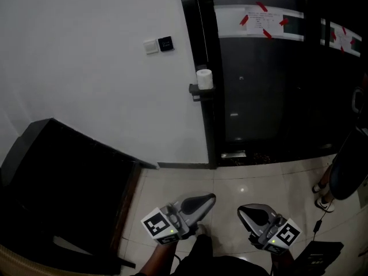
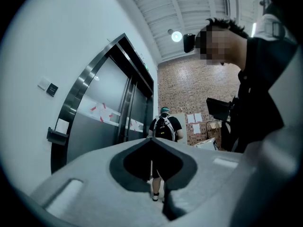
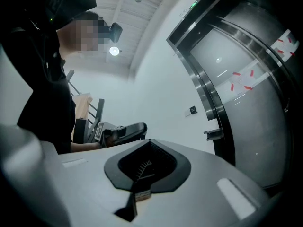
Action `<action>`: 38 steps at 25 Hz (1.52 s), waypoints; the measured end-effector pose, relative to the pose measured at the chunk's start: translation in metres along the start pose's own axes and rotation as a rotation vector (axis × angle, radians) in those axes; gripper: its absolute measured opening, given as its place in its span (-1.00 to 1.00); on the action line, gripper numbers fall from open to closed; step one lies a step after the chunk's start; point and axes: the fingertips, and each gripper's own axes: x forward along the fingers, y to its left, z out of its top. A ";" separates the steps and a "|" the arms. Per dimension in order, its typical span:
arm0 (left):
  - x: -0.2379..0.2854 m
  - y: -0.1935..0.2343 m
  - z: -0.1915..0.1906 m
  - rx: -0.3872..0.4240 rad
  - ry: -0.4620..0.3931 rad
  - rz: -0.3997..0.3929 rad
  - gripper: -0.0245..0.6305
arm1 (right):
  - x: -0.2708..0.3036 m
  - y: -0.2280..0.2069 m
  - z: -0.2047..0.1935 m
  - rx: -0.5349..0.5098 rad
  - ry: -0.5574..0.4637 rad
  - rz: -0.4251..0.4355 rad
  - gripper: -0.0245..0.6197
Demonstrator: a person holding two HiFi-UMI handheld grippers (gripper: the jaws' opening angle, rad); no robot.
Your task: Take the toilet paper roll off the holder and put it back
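Note:
A white toilet paper roll [image 1: 204, 79] stands upright on a small black holder [image 1: 198, 91] fixed at the white wall's edge, beside a dark elevator door [image 1: 259, 85]. In the head view both grippers are low, far below the roll and well short of it. My left gripper [image 1: 210, 199] and right gripper [image 1: 244, 211] are shut, with nothing between the jaws. The left gripper view shows the roll [image 2: 61, 126] on its holder at the far left, beyond the closed tips [image 2: 151, 138]. The right gripper view has the holder [image 3: 214, 134] at the right of the closed tips [image 3: 150, 141].
A black cabinet [image 1: 63, 188] stands at the left against the wall. A person [image 1: 345, 171] stands at the right edge, and another with a backpack [image 2: 164, 126] stands farther off. Wall switches [image 1: 158, 45] sit left of the roll. A taped notice [image 1: 264, 20] hangs on the door.

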 end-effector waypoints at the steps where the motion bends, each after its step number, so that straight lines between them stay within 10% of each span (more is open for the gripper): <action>1: 0.003 0.017 0.001 0.000 -0.009 -0.013 -0.94 | 0.013 -0.013 -0.001 -0.006 0.003 -0.006 -0.93; 17: 0.021 0.267 0.039 -0.012 -0.043 -0.044 -0.94 | 0.219 -0.167 0.022 -0.026 0.085 -0.072 -0.93; 38: 0.129 0.333 0.016 0.034 0.053 -0.033 -0.94 | 0.228 -0.308 0.038 0.026 0.015 -0.064 -0.93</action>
